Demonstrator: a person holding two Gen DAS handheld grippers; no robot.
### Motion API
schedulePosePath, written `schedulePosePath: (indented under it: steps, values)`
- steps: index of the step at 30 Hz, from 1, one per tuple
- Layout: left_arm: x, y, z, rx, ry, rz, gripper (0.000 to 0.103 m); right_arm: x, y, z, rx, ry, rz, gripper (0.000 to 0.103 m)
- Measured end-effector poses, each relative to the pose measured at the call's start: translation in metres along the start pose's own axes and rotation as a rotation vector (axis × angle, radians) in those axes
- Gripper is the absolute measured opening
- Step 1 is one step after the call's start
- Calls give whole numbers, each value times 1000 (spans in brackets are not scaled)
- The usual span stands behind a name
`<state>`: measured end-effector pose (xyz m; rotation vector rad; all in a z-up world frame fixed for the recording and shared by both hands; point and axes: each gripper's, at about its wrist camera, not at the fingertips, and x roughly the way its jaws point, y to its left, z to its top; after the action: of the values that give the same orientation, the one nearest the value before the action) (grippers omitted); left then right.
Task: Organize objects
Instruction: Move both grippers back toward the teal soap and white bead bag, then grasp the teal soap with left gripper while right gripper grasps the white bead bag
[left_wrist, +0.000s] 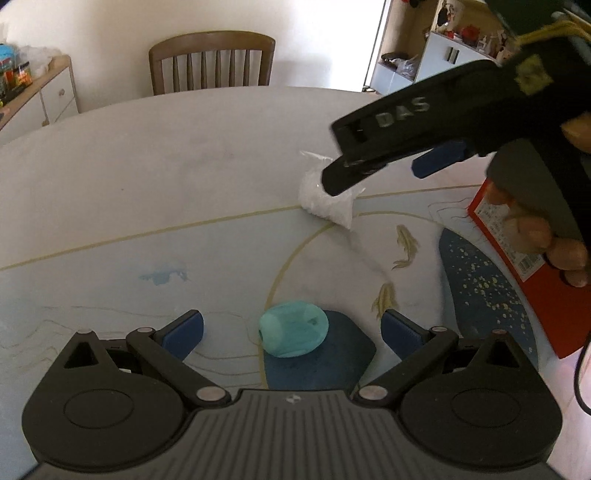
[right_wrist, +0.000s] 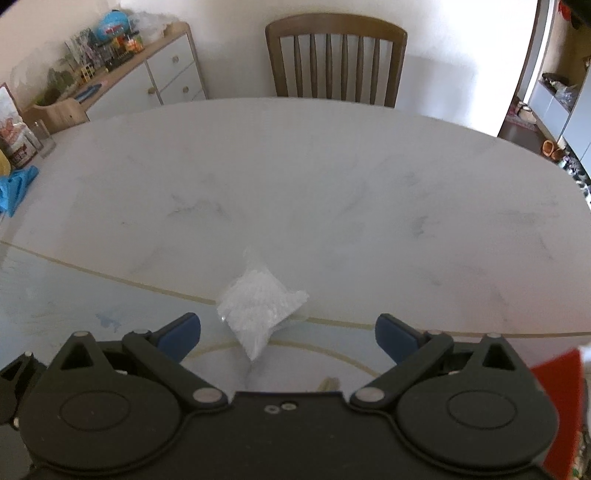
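Left wrist view: your left gripper (left_wrist: 291, 334) has its jaws spread wide, holding nothing. A teal soap-shaped lump (left_wrist: 293, 328) lies on the table mat (left_wrist: 110, 280) directly between the blue pads (left_wrist: 183, 333), touching neither. Beyond and to the right of the jaws, your right gripper (left_wrist: 373, 166) reaches in from the upper right, held by a hand (left_wrist: 546, 236); its tips hang over a small clear bag of white grains (left_wrist: 325, 201). Whether they touch the bag cannot be told from this view. A red box (left_wrist: 524, 269) lies to the far right of the jaws, partly behind the hand.

Right wrist view: your right gripper (right_wrist: 288, 334) also has its jaws spread, empty. The bag (right_wrist: 258, 314) sits between and just ahead of the blue pads (right_wrist: 394, 338), clear of both, straddling the mat's edge on the pale table (right_wrist: 314, 184). Farthest ahead, a wooden chair (right_wrist: 336, 59) stands at the table's far side.
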<state>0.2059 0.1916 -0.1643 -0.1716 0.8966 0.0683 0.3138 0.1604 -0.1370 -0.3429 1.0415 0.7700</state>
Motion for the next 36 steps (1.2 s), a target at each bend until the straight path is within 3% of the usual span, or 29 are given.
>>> schedulePosePath:
  steps: [7, 12, 17, 25, 28, 29, 36]
  values:
    - [4, 0, -2, 2, -24, 29, 102, 25, 5, 8, 23, 39, -6, 95]
    - [3, -2, -4, 12, -38, 31, 97, 33, 14, 5, -15, 54, -19, 83]
    - [-2, -10, -4, 44, -36, 25, 67, 35, 20, 6, -34, 52, -32, 76]
    - [-6, -13, -1, 56, -19, 53, 40, 32, 23, 5, -45, 48, -36, 64]
    - [-7, -10, 1, 44, -11, 44, 39, 29, 23, 6, -52, 47, -34, 58]
    - [-7, -10, 2, 43, -8, 41, 39, 28, 22, 4, -49, 49, -28, 50]
    - [-11, -12, 2, 37, 16, 38, 39, 8, 17, -8, -31, 46, -7, 45]
